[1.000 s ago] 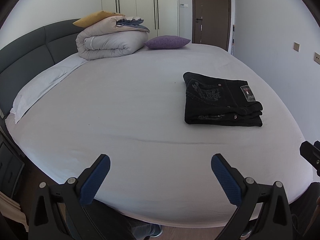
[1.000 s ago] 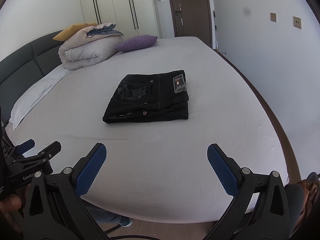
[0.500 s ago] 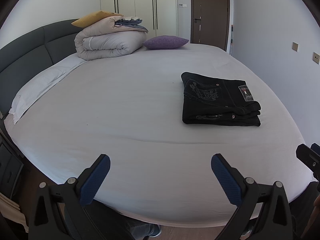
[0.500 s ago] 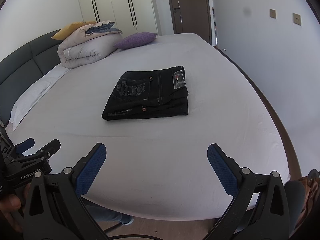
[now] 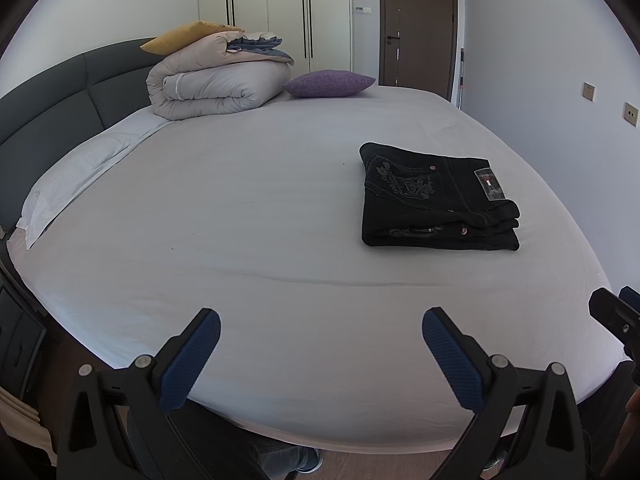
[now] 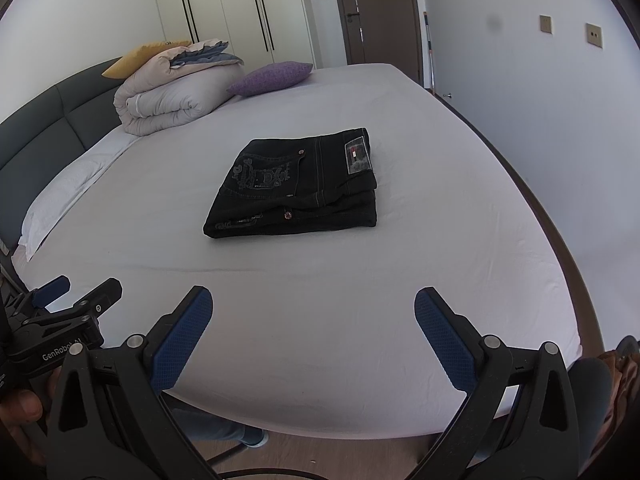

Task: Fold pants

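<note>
Both grippers, left gripper (image 5: 321,354) and right gripper (image 6: 313,338), are backing off past the bed's (image 6: 440,208) near edge, jaws wide open and empty, pants (image 6: 298,186) sitting folded mid-bed toward its right edge, so folding looks done.

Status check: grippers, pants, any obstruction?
Left gripper open, right gripper open, both empty. Pants folded, flat on bed. Nothing in the way.

Both grippers are black with silver screws, blue textured pads (image 6: 182,344); the left gripper (image 6: 72,300) carries white "GenRobot" lettering.
</note>
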